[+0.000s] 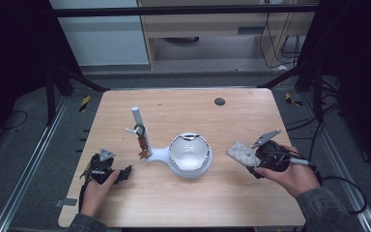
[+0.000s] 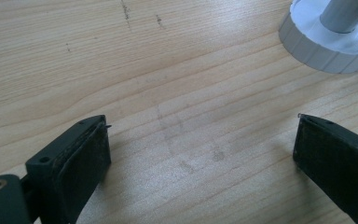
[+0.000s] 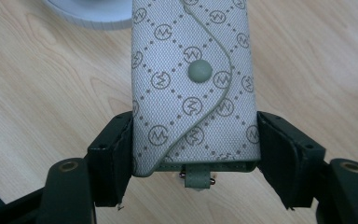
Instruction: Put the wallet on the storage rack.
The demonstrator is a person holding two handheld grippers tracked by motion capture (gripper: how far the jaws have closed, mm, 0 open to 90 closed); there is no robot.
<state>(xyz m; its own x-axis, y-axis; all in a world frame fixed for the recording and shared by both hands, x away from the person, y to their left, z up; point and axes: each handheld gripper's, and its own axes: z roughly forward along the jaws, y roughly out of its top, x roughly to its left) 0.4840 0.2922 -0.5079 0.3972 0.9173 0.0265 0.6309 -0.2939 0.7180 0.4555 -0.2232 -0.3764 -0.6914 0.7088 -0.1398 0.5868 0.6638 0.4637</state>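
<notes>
table (image 1: 183,203): wood, bare in front | stand (image 1: 176,154): white bowl and post, centre | right gripper (image 1: 254,163): clamped on pouch (image 3: 193,88), held off the table right of stand | left gripper (image 1: 124,173): released, resting | risk: narrow edge grip, pouch may slip or swing into stand

One pouch (image 3: 193,88), one white stand (image 1: 174,153), two hand-held grippers (image 1: 118,175)

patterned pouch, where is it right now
The patterned pouch sits clamped between the right gripper's jaws at the table's right side in the high view, just right of the white bowl.
</notes>
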